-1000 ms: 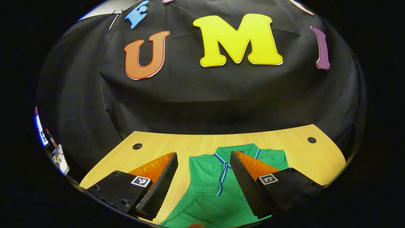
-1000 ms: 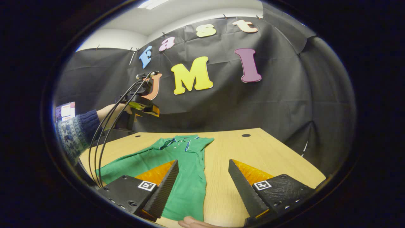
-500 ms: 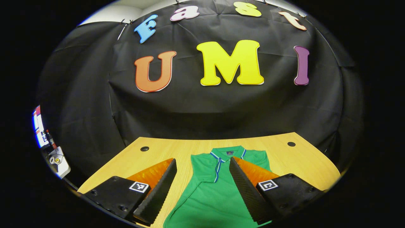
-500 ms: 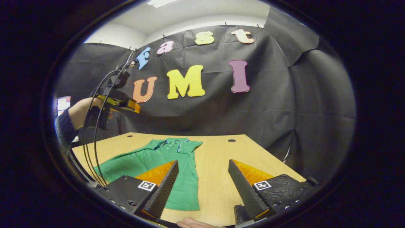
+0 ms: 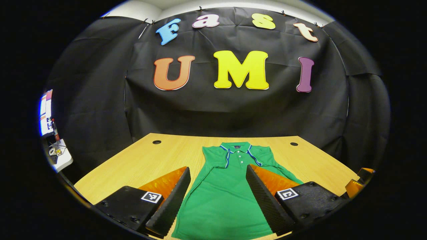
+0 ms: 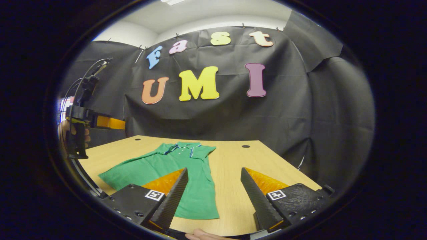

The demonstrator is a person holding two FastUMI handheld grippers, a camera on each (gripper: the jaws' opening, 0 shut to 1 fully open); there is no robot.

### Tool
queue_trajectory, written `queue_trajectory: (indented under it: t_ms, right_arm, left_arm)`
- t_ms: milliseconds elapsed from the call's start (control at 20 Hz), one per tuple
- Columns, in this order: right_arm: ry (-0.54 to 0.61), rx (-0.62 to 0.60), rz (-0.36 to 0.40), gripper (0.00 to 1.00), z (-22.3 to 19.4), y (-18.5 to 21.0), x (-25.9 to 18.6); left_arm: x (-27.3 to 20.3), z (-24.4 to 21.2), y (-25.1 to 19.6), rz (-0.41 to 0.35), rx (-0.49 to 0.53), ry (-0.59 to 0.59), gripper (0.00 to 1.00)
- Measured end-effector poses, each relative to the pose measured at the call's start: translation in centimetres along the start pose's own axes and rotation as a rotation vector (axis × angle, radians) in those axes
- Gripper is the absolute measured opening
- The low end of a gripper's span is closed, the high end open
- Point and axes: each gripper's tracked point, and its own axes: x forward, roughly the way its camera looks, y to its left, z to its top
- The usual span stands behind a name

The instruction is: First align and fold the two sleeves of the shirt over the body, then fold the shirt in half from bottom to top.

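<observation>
One green shirt [image 5: 227, 186] lies flat on the wooden table [image 5: 150, 160], collar toward the black cloth wall [image 5: 233, 110], hem toward the near edge. It has a short buttoned placket and a collar [image 5: 237, 147] edged in blue and white stripes. In the left gripper view the body runs straight down between the two fingers; its lower right part is covered by the right-hand finger, and the hem is cut off at the bottom of the view. In the right gripper view the shirt [image 6: 173, 166] looks broader on its left side, where cloth spreads out toward the table's left edge, while its right side ends in a straight fold line. Whether the sleeves lie folded over the body is hard to make out in either view.

Two round holes sit in the tabletop near the wall, one on the left [image 5: 156, 142] and one on the right [image 5: 294, 144].

There are two grippers. The left gripper [image 5: 218, 200] hangs above the shirt with its fingers spread wide, holding nothing. The right gripper [image 6: 213, 196] is likewise spread, empty, over the shirt's right edge and bare wood. In the right gripper view the left gripper [image 6: 115, 123] shows far off at the left, held by a hand [image 6: 66, 128] with cables rising from it. A fingertip [image 6: 200, 235] peeks in at the bottom edge.
</observation>
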Motion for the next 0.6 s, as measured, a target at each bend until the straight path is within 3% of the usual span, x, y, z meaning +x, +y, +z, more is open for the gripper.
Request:
queue_trajectory:
  t_ms: [350, 600]
  right_arm:
    - [0.006, -0.083, 0.025, 0.95, -0.9, 3.1, 0.1]
    - [0.045, -0.113, 0.047, 0.95, -2.9, 4.7, 0.5]
  left_arm:
    - [-2.2, -6.2, 3.9, 0.023, -0.002, 0.025, 1.00]
    - [-1.2, -12.4, 5.5, 0.043, -0.042, 0.131, 1.00]
